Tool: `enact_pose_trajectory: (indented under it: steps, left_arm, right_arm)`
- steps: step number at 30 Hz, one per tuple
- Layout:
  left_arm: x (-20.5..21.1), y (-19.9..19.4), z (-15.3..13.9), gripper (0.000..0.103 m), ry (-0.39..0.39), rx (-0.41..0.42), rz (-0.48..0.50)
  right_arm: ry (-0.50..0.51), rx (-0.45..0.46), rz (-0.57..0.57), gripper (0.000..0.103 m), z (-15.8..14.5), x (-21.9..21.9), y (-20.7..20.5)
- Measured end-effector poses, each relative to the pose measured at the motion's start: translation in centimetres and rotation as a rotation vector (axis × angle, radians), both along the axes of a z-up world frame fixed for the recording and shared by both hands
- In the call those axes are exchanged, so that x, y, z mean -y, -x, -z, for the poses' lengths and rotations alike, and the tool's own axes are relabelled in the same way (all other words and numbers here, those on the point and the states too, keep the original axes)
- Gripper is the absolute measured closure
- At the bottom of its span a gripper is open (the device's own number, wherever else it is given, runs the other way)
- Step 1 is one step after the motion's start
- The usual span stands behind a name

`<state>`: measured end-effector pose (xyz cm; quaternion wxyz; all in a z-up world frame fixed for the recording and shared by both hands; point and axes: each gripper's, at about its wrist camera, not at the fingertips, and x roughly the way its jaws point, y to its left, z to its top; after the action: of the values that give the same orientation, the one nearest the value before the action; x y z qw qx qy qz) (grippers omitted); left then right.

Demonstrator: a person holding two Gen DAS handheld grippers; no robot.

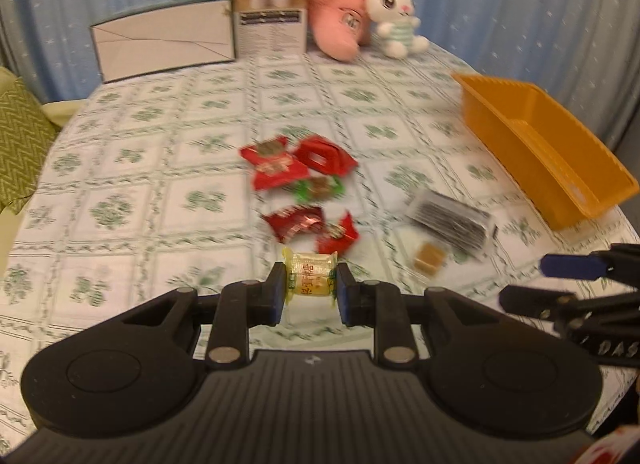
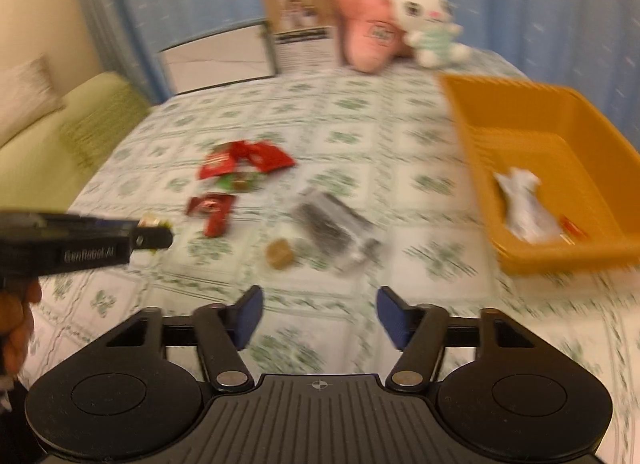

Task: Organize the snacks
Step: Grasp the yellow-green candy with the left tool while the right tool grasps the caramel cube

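The left claw (image 1: pixel 311 290) was clenched on a small yellow-wrapped candy (image 1: pixel 310 275), its blue pads pressing the candy's two twisted ends. The candy's long axis ran crosswise between the pads, side to side in the left wrist view, and it sat clear of the bench (image 1: pixel 168 136), which wore a white cloth with green floral squares.

Just beyond the held candy lay a loose cluster of red-wrapped snacks (image 1: pixel 298 162), one green-wrapped piece (image 1: pixel 318 187) among them, and two more red pieces (image 1: pixel 312 224) nearer the claw. To their right lay a flat clear packet with dark stripes (image 1: pixel 448 220), its long axis slanting away to the left, and beside it a small brown cube-shaped sweet (image 1: pixel 429 258).

The right claw (image 2: pixel 319 318) was released, its jaws standing apart over bare cloth with nothing between them. The orange basket (image 2: pixel 472 132) stood to its right on the bench, its long axis running away from the camera; inside lay a crumpled white wrapper (image 2: pixel 524 204) and a small red piece (image 2: pixel 574 229).

At the far edge stood a white card box (image 1: pixel 164 40), a brown printed box (image 1: pixel 270 10), a pink plush (image 1: pixel 336 20) and a white rabbit plush (image 1: pixel 394 10).
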<state>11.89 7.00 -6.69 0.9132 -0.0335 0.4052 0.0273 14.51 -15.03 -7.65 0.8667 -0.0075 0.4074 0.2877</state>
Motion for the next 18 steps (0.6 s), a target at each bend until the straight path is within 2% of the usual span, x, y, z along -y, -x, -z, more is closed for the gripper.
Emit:
enact_pose_trajectory:
  steps: [6, 13, 15, 18]
  left_arm:
    - [-1.3, 0.2, -0.7, 0.080, 0.035, 0.019, -0.036]
    - [-1.4, 0.3, -0.3, 0.080, 0.059, 0.014, -0.040]
    - [-1.4, 0.4, -0.2, 0.080, 0.064, 0.014, -0.042]
    - [-1.5, 0.4, 0.0, 0.080, 0.075, 0.011, -0.045]
  right_arm:
    - [0.027, 0.052, -0.129, 0.046, 0.4, -3.2, -1.7]
    - [0.114, 0.087, -0.224, 0.046, 2.1, -6.2, -3.0]
    - [0.137, 0.094, -0.245, 0.055, 2.6, -6.7, -3.3]
    - [0.166, 0.108, -0.266, 0.060, 3.2, -7.2, -3.6]
